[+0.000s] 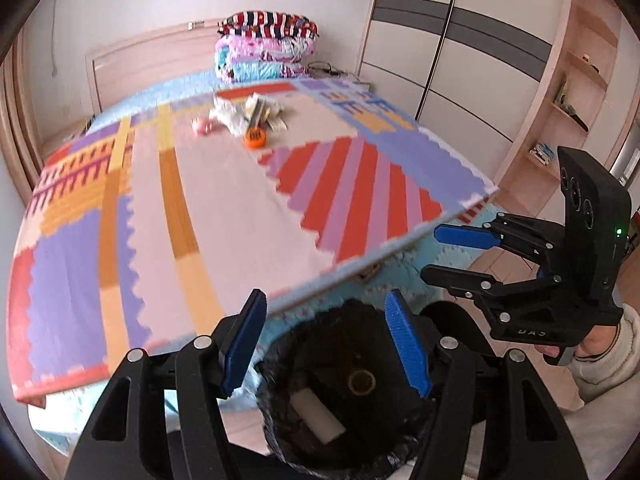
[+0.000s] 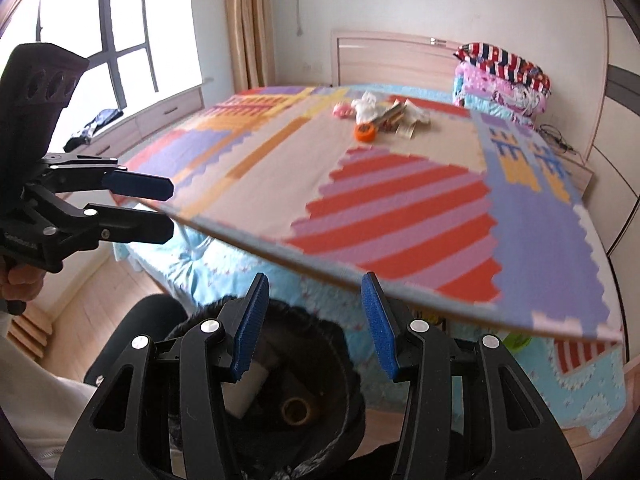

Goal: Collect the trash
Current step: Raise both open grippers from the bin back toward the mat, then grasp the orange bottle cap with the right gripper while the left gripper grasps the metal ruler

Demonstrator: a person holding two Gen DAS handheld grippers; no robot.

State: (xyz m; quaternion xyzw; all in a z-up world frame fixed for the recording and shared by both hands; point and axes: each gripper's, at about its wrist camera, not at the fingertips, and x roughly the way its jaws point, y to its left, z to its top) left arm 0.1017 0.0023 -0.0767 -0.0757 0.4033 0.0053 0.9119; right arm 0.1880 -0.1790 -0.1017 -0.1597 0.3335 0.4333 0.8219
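A pile of trash lies on the far part of a colourful foam mat on the bed: crumpled white paper, wrappers, a pink item and an orange round item. Below the mat's near edge stands a black-lined bin holding a white tube and a brown ring. My left gripper hangs open and empty above the bin. My right gripper is beside it, also open and empty.
Folded quilts and a striped pillow sit at the headboard. A wardrobe and open shelves stand right of the bed, a window with a low ledge left. A person's hands hold the grippers over a wooden floor.
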